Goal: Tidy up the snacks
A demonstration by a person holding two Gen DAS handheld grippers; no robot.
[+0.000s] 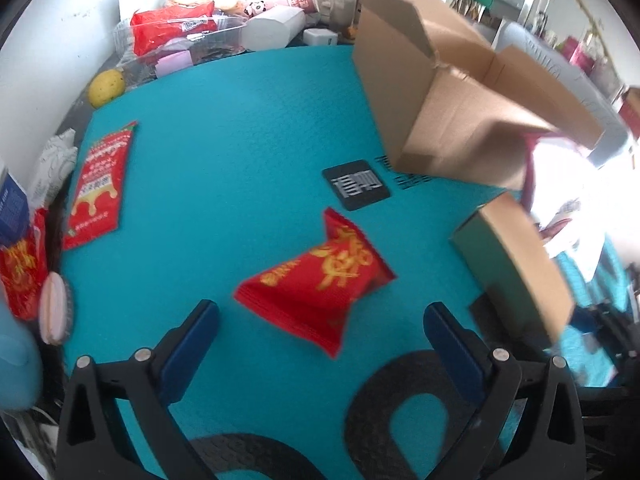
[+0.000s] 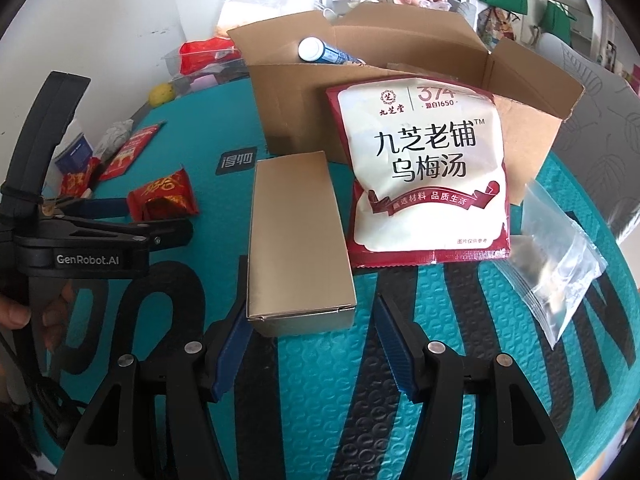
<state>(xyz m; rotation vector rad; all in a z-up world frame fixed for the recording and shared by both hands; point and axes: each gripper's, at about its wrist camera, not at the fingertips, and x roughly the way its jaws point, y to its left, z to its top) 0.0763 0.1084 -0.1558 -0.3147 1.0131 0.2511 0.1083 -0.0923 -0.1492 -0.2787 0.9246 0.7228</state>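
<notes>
A small red snack packet (image 1: 316, 280) with gold print lies on the teal mat (image 1: 224, 152), just ahead of my open, empty left gripper (image 1: 320, 320); it also shows in the right wrist view (image 2: 164, 198). An open cardboard box (image 1: 444, 92) stands at the back right, with a white-capped tube (image 2: 320, 52) inside. A white and dark-red pouch (image 2: 428, 172) leans against the box front. A gold carton (image 2: 298, 240) lies before my open right gripper (image 2: 312, 328), its near end between the fingertips. The left gripper (image 2: 124, 216) appears at left there.
A long red sachet (image 1: 100, 184) lies at the mat's left. A clear zip bag (image 2: 560, 264) lies at right. A black coaster (image 1: 356, 186), a yellow ball (image 1: 105, 87), a clear tray (image 1: 176, 40) of red packets and clutter sit along the back.
</notes>
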